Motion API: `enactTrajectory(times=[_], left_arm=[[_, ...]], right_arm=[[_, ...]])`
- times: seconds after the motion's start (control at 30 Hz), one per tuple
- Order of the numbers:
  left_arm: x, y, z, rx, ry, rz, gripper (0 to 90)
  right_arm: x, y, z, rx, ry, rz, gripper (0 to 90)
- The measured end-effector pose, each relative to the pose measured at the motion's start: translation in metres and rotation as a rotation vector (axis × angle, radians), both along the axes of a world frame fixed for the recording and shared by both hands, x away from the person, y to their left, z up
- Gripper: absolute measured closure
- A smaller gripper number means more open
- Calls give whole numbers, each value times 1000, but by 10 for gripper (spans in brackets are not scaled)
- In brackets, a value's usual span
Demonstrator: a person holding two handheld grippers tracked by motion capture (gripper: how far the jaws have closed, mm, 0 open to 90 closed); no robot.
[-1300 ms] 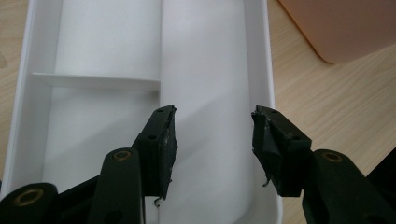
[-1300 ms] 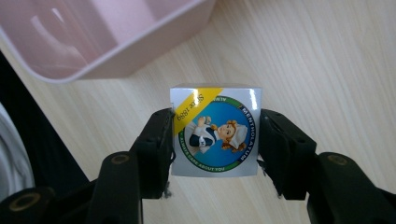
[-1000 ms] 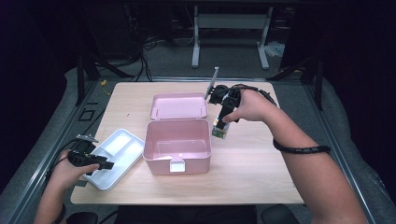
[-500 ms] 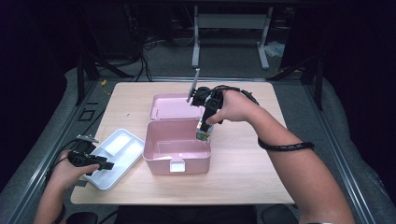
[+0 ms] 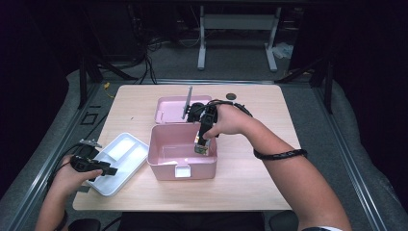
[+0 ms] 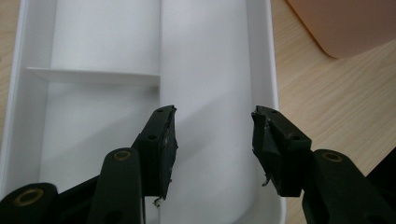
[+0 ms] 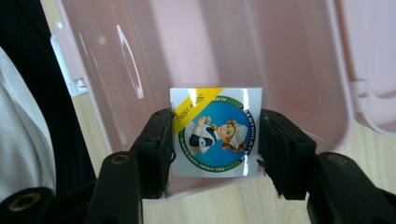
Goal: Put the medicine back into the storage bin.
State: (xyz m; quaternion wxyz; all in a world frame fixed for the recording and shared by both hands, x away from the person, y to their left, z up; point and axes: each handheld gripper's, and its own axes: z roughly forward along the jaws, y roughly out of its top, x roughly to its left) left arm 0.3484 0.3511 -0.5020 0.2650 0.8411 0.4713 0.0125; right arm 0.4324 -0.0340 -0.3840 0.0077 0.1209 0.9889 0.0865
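A dark room surrounds my wooden table [image 5: 250, 183]. My right gripper [image 5: 202, 147] is clamped on a small printed box [image 7: 215, 131] by its two side faces, holding it over the near-right corner of the open pink bin [image 5: 166, 163]. I judge the box light, stiff and glossy, so flat sides give the best hold. My left gripper [image 6: 212, 135] stands apart over the white tray [image 5: 108, 185], at the near left, gripping nothing.

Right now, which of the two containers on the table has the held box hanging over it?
The pink bin, open-topped at the table's middle; the small box sits over it. The white divided tray lies left, under the other gripper.
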Motion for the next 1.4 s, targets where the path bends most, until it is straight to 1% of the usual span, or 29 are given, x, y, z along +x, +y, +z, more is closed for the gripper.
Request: enactTrajectory(times=[0.07,0.13,0.17,0.23,0.3,0.37,0.4,0.47,0.53,0.57,0.6,0.63,0.73,0.97,1.03,1.17,1.23,1.3,1.33,1.4], left_arm=[[0,0,0,1,0,0,496],[0,0,-1,1,1,0,497],[0,0,-1,2,2,-2,496],[0,-1,-1,1,5,-1,497],[1,-1,-1,3,6,-4,497],[1,-1,-2,4,8,-5,497],[1,-1,-2,4,8,-5,497],[1,-1,-2,3,11,-6,496],[1,-1,-3,6,14,-8,497],[1,-1,-3,6,15,-9,497],[1,-1,-3,6,15,-9,496],[1,-2,-4,5,17,-10,497],[1,-2,-4,6,19,-15,496],[2,-3,-4,8,17,-18,497],[2,-3,-4,7,13,-21,497],[1,-4,-4,5,13,-21,497],[1,-4,-4,6,14,-21,498],[1,-3,-5,8,14,-22,498],[2,-3,-5,7,12,-23,498],[2,-3,-5,10,11,-23,499]], right_arm=[[-1,1,-8,-2,-10,33,467],[-2,3,-14,-4,-19,52,467],[-3,4,-18,-3,-32,65,467],[-3,5,-23,-4,-45,72,467],[-2,6,-29,-12,-54,83,467],[-1,8,-35,-25,-72,100,466],[-1,8,-35,-25,-72,100,466],[-1,11,-43,-45,-78,134,466],[-1,13,-47,-52,-80,152,467],[-1,15,-49,-54,-83,171,467],[-1,15,-49,-54,-83,171,467],[-1,17,-53,-53,-85,196,467],[-1,21,-59,-69,-76,223,466],[-2,31,-72,-117,-83,238,464],[-3,34,-75,-133,-77,241,463],[-4,40,-81,-144,-70,236,461],[-3,41,-82,-145,-70,227,463],[-3,41,-82,-142,-59,213,425],[-3,41,-81,-148,-63,210,414],[-3,41,-79,-153,-64,205,413]])
